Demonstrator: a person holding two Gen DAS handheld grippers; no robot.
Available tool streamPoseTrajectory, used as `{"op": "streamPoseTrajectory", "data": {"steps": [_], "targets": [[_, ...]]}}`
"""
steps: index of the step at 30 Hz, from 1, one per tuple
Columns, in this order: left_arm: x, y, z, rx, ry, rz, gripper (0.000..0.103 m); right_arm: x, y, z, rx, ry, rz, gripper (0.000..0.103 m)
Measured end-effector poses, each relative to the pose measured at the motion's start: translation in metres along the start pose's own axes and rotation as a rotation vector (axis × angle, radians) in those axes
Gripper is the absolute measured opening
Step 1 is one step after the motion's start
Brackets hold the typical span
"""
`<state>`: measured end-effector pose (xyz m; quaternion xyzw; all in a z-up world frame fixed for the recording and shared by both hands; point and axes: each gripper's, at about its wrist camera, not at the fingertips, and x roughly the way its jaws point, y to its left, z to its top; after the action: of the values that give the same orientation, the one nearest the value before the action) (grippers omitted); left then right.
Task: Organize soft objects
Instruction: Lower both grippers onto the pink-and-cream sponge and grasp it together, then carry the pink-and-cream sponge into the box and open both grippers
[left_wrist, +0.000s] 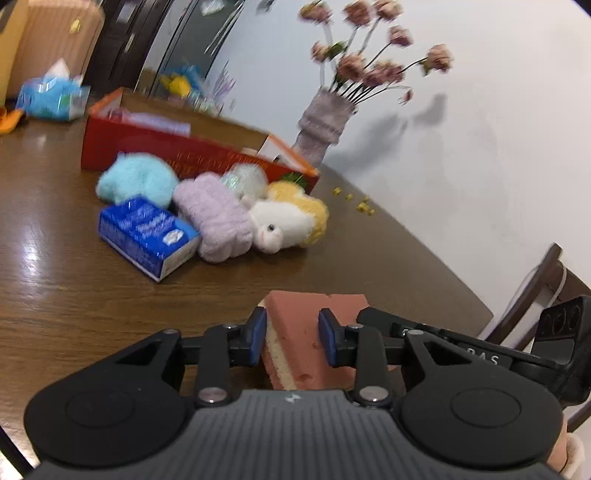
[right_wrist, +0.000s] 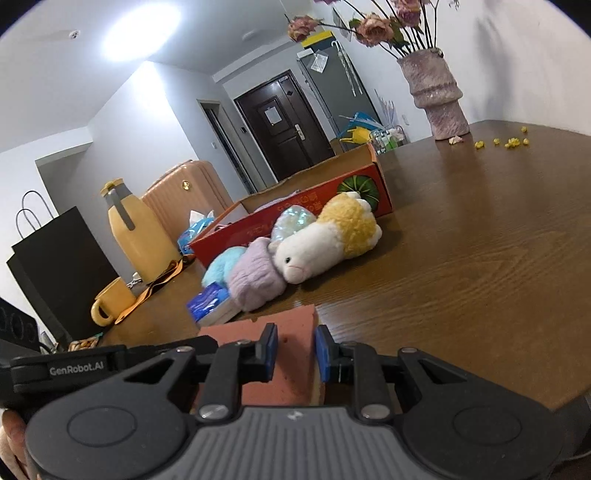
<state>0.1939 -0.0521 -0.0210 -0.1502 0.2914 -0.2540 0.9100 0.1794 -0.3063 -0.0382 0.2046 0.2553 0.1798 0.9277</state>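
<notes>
A pink sponge (left_wrist: 295, 332) with a cream layer is held between both grippers above the near table edge. My left gripper (left_wrist: 291, 338) is shut on one end of it. My right gripper (right_wrist: 294, 350) is shut on the sponge (right_wrist: 280, 332) too, and its body shows in the left wrist view (left_wrist: 480, 350). Further back lie a blue tissue pack (left_wrist: 147, 236), a lilac knit roll (left_wrist: 218, 218), a white and yellow plush (left_wrist: 288, 218), a light blue plush (left_wrist: 136, 177) and a shiny clear ball (left_wrist: 243, 179), all beside a red cardboard box (left_wrist: 184, 155).
A pink vase with dried flowers (left_wrist: 325, 122) stands by the white wall. Small yellow bits (left_wrist: 362, 203) lie on the wooden table (left_wrist: 74, 295). A chair (left_wrist: 535, 288) is at the right edge. A yellow jug (right_wrist: 136, 236), yellow mug (right_wrist: 110, 302) and black bag (right_wrist: 55, 266) stand left.
</notes>
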Motion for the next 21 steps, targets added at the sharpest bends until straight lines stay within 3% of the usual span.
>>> {"op": "streamPoseTrajectory", "data": {"steps": [6, 13, 19, 21], "targets": [[-0.033, -0.014, 0.003, 0.038, -0.085, -0.016, 0.026, -0.027, 0.018, 0.002, -0.029, -0.057, 0.025, 0.021], [-0.027, -0.014, 0.021, 0.061, -0.137, -0.027, 0.026, -0.023, 0.024, 0.02, -0.056, -0.103, 0.026, 0.021], [0.007, -0.005, 0.09, 0.05, -0.177, -0.033, 0.026, 0.011, 0.029, 0.082, -0.129, -0.136, 0.015, 0.021], [0.028, 0.001, 0.12, 0.028, -0.158, -0.03, 0.026, 0.029, 0.028, 0.111, -0.144, -0.145, 0.007, 0.021]]}}
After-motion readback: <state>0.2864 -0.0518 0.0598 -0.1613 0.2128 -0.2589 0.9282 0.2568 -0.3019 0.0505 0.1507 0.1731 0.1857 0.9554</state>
